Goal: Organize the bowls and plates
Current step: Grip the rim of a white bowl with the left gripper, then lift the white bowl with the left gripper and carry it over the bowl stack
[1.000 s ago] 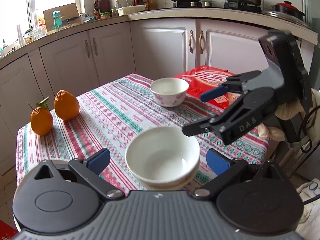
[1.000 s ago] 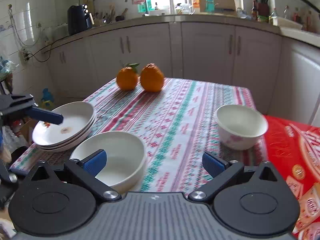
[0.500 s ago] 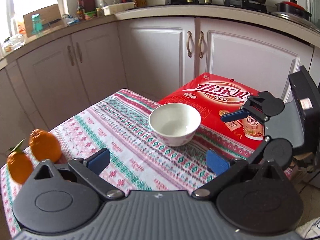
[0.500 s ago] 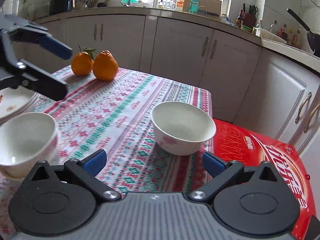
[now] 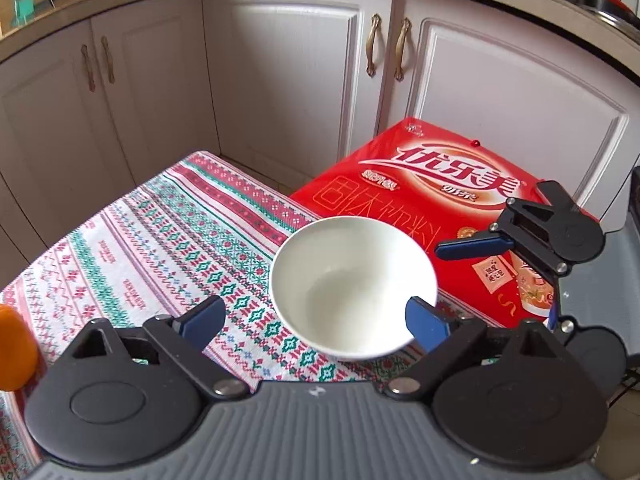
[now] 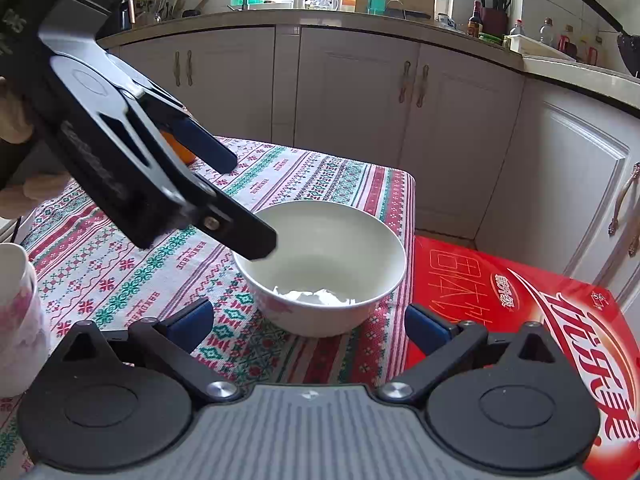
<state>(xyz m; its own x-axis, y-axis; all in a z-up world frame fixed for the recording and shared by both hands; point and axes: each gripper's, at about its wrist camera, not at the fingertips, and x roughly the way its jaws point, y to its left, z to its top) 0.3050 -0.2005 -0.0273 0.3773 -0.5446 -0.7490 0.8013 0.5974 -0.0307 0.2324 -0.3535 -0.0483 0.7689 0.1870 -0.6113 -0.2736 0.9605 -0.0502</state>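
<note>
A white bowl (image 5: 354,288) (image 6: 320,264) with pink flowers outside stands near the table's corner, beside a red box. My left gripper (image 5: 312,320) (image 6: 252,204) hangs over it with its jaws closing. Its right pad (image 5: 424,322) is at the bowl's right rim, and its left pad (image 5: 202,318) is still clear of the bowl. My right gripper (image 6: 308,324) (image 5: 496,280) is open, just short of the bowl's near side, with nothing between its pads. A second white bowl (image 6: 16,312) shows at the left edge of the right wrist view.
The red box (image 5: 440,184) (image 6: 520,308) lies against the table's edge beside the bowl. An orange (image 5: 14,348) (image 6: 184,152) sits further along the patterned tablecloth (image 5: 140,248). White kitchen cabinets (image 5: 300,80) stand close behind the table.
My left gripper has left the near bowl and travelled across to the bowl by the red box, its jaws narrowing. My right gripper has also moved in closer to that bowl.
</note>
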